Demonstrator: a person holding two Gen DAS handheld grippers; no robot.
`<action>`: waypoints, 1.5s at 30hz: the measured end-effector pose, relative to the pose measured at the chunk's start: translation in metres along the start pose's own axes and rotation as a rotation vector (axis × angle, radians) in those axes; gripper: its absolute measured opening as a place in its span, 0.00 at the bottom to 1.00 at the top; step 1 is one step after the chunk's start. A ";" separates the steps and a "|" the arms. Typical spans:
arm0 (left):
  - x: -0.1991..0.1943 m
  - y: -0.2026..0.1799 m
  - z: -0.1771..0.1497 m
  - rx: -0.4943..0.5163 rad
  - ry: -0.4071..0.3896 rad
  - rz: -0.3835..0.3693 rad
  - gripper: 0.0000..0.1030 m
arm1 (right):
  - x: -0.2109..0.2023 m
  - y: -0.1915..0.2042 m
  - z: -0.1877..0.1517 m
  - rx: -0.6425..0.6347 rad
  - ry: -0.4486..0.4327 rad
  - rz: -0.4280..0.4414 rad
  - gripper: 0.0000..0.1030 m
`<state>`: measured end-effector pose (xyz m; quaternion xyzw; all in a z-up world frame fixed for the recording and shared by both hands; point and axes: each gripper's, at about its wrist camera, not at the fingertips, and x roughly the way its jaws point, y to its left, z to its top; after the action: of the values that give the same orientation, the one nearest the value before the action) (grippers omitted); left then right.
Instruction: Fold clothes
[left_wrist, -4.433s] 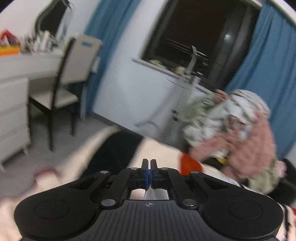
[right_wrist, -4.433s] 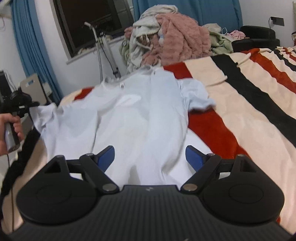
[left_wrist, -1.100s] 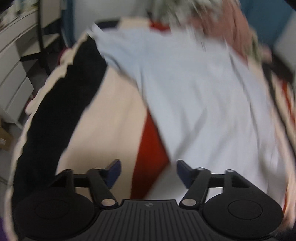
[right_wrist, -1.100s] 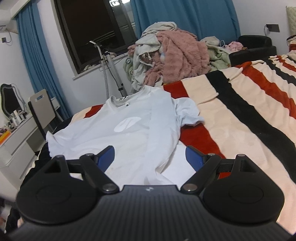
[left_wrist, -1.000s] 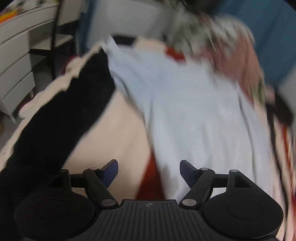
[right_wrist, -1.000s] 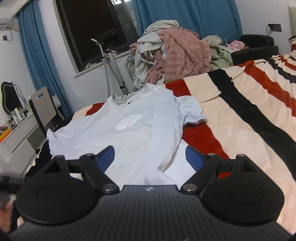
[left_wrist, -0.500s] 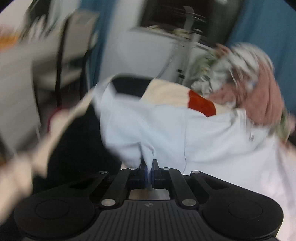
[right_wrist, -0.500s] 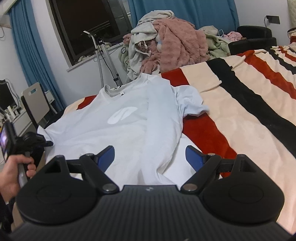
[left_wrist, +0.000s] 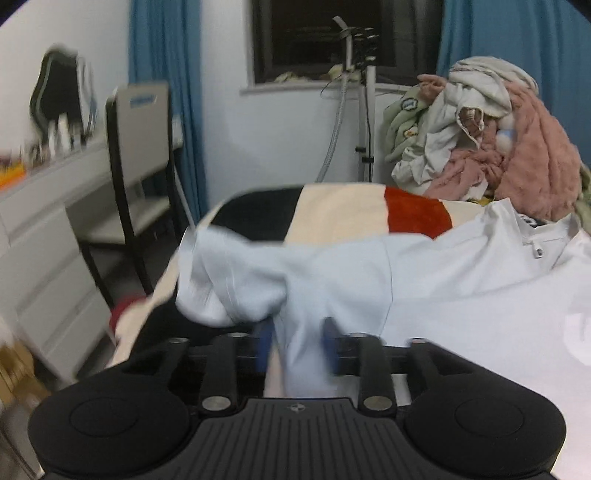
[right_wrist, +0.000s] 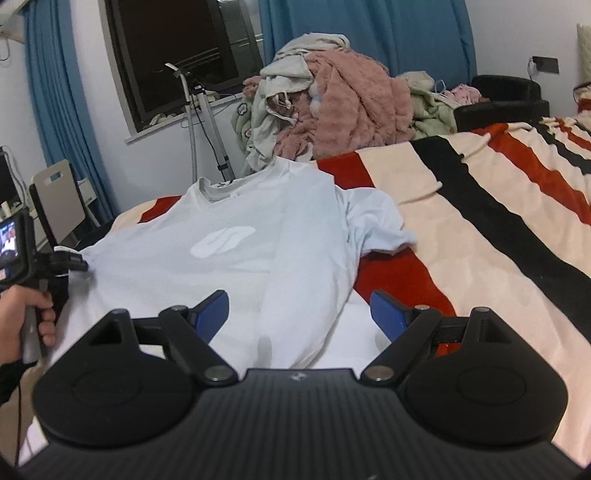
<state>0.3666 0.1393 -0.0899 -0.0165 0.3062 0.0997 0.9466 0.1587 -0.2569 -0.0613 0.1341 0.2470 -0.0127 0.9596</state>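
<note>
Your left claw (left_wrist: 297, 347) has its blue fingers slightly apart with a bunched sleeve of the white T-shirt (right_wrist: 236, 254) between them, though blur hides whether they grip it. Your right claw (right_wrist: 299, 314) is spread wide above the shirt's hem. The shirt lies flat on the striped blanket (right_wrist: 480, 236), collar toward the laundry pile (right_wrist: 332, 107).

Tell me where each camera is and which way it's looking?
Left wrist: sits on the left gripper, looking along its blurred fingers over the T-shirt sleeve toward the window wall; only the gripper shows.
Right wrist: sits on the right gripper, looking up the T-shirt on the striped blanket; its open gripper shows, and the person's left hand.
Both see the T-shirt, the blanket and the clothes pile.
</note>
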 end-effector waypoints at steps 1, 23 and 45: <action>-0.012 0.009 -0.006 -0.027 0.006 -0.027 0.47 | -0.001 0.001 0.000 -0.005 -0.005 0.006 0.82; -0.292 -0.059 -0.128 0.085 -0.144 -0.312 1.00 | -0.066 0.026 -0.006 -0.172 -0.183 0.024 0.82; -0.284 -0.060 -0.145 0.029 -0.079 -0.288 1.00 | -0.017 -0.016 0.004 0.090 -0.138 0.008 0.82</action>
<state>0.0694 0.0164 -0.0439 -0.0427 0.2647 -0.0409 0.9625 0.1436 -0.2743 -0.0540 0.1767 0.1788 -0.0293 0.9674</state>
